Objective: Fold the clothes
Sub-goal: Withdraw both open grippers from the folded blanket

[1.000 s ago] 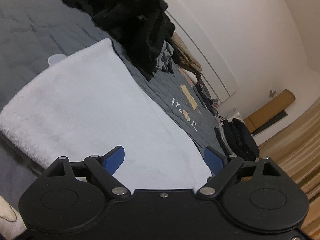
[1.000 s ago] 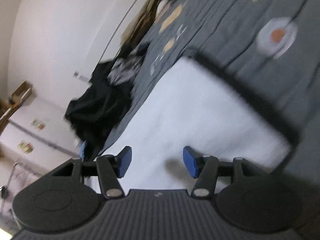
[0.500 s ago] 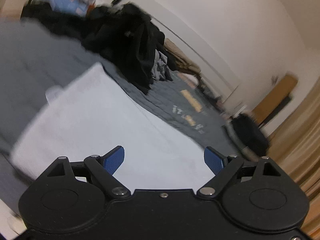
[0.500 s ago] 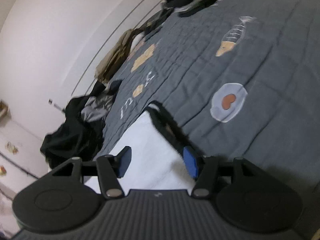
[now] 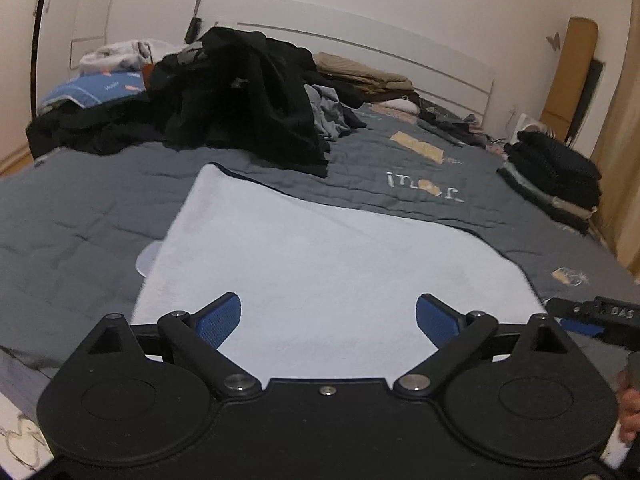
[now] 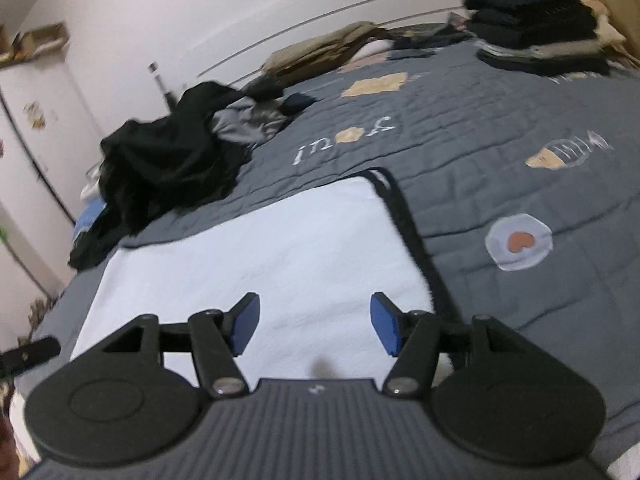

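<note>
My left hand-held gripper (image 5: 328,322) hangs with its jaws spread wide over the near edge of a white folded towel (image 5: 320,264) on the grey bed (image 5: 80,216). Beyond it lies a black clothes heap (image 5: 240,96); far right, a folded stack (image 5: 556,168).

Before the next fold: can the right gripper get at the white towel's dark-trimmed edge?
Probably yes. The right gripper hangs open over the white towel, the dark-trimmed edge just to its right, and nothing lies between them.
</note>
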